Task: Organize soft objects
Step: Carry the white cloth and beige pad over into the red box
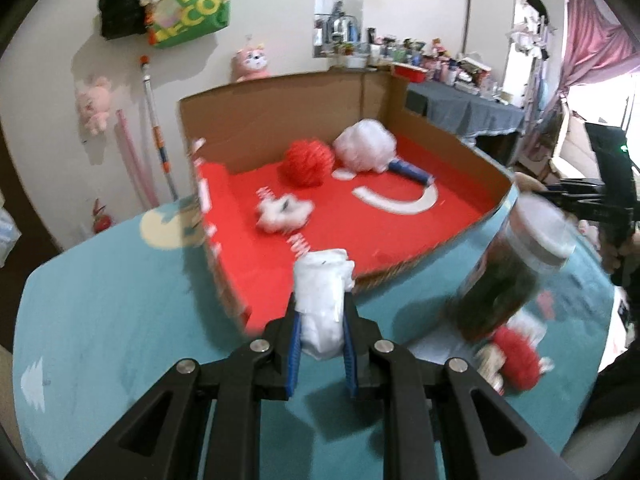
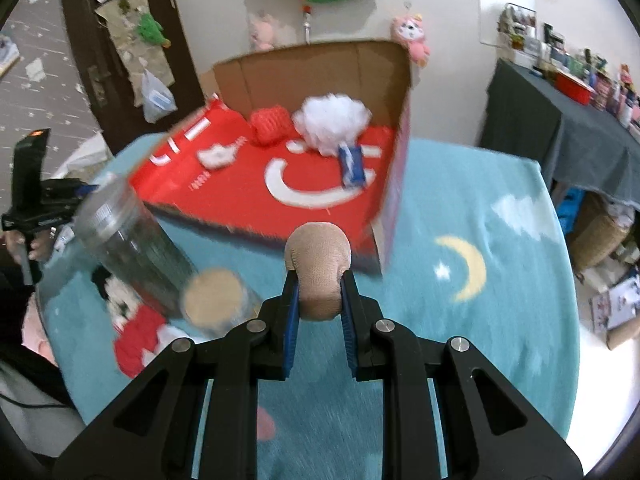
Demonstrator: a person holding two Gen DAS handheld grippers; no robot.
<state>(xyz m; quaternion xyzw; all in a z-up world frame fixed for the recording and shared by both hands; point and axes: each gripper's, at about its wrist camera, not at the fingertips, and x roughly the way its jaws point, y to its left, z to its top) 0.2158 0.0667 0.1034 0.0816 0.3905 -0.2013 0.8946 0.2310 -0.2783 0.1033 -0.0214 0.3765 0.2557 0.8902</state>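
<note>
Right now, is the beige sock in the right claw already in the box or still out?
Out: the beige sock is pinched in the right claw short of the box's near edge.

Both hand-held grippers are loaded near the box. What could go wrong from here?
1. The jar stands close beside the right hand-held gripper; a sideways swing might tip it.
2. The beige sock ball is pinched only at its lower half and may slip out.
3. The left hand-held gripper holds a white bundle low near the box's front edge; it could snag going in.
</note>
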